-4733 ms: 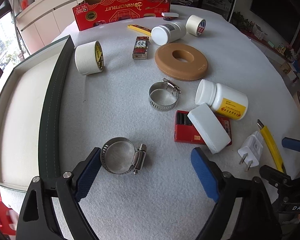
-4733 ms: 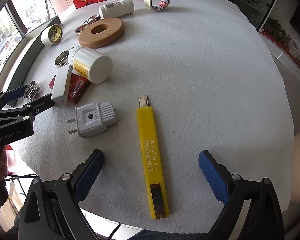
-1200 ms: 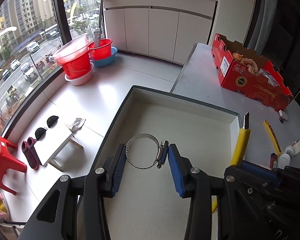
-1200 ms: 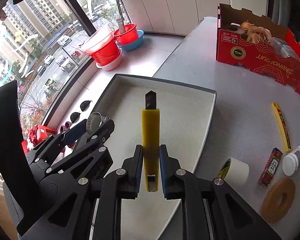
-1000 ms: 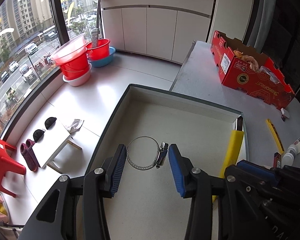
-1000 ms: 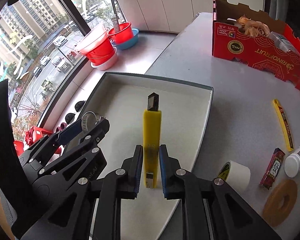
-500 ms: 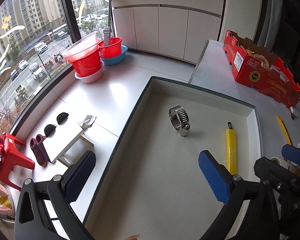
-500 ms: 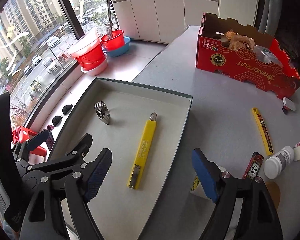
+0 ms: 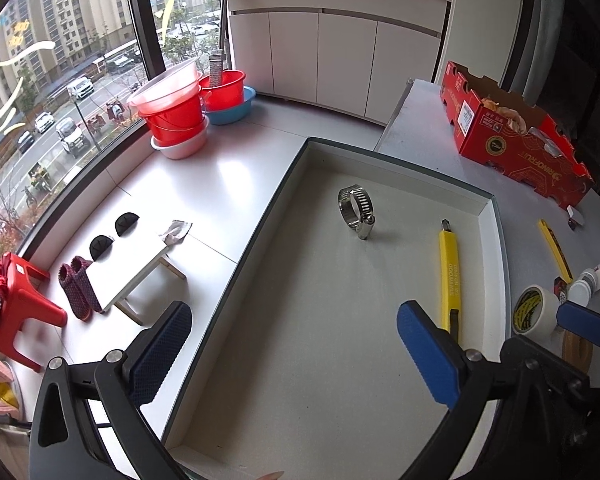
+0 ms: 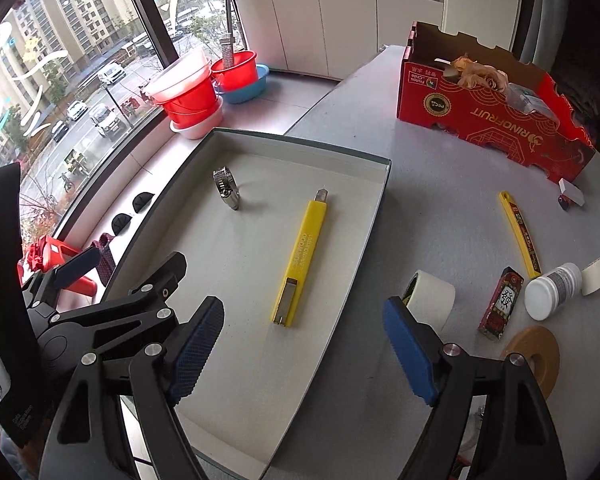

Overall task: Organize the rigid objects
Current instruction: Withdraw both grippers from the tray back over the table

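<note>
Both grippers hang over the near end of the shallow grey tray (image 9: pixel 384 154), each spread wide with nothing between its blue pads; the left gripper (image 9: pixel 292 354) and the right gripper (image 10: pixel 302 346) have both just been opening, and each stands released; the metal hose clamp (image 9: pixel 356 209) stands on its edge toward the tray's far end, nearer the far left corner, apart from both grippers; the yellow utility knife (image 10: pixel 303 256) lies flat along the tray's right wall, its blade tip toward the far end, well apart from the clamp; the tray sits at the left edge of the grey table (image 10: pixel 440 200); on the table just beside the tray's right wall lies a roll of white tape (image 10: pixel 434 298); further right a small red box (image 10: pixel 502 304), a white bottle (image 10: pixel 552 290) on its side, a thin yellow blade case (image 10: pixel 520 232) and a tan ring (image 10: pixel 534 354); a red carton (image 10: pixel 496 108) stands at the table's far edge
</note>
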A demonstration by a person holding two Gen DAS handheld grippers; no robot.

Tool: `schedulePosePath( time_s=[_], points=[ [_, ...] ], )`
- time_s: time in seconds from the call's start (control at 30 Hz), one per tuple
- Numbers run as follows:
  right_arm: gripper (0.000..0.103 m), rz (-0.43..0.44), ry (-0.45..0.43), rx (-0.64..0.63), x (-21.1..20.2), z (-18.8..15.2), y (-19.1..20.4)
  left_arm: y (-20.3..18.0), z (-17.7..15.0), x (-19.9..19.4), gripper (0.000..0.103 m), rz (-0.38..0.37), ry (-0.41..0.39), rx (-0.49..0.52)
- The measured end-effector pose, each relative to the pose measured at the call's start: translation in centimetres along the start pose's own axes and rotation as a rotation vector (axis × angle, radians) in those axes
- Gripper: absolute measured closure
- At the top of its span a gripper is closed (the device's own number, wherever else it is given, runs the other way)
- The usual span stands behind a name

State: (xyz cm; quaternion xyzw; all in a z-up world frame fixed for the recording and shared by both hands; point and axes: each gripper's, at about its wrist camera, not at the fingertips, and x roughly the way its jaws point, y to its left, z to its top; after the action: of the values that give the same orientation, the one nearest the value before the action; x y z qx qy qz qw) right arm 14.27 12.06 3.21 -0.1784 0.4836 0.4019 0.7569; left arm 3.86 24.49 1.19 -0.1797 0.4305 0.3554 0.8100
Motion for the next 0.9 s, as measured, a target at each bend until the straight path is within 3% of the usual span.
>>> schedulePosePath(
  time_s=[0.37,0.57,0.9],
  points=[
    [0.02,0.002,-0.035,-0.062,-2.9,-1.4,1.8,0.5,-2.1,-2.6,0.0,0.031,-0.012,0.003],
    [0.02,0.022,-0.061,-0.087,-5.3,-3.8,2.3,0.5,-3.8,-4.3,0.0,0.023,-0.005,0.006],
    [0.02,-0.026,-0.07,0.06,-8.7,-12.1,-4.9,-6.1,-7.9,-7.0,0.0,-0.085,0.022,0.159]
  ],
)
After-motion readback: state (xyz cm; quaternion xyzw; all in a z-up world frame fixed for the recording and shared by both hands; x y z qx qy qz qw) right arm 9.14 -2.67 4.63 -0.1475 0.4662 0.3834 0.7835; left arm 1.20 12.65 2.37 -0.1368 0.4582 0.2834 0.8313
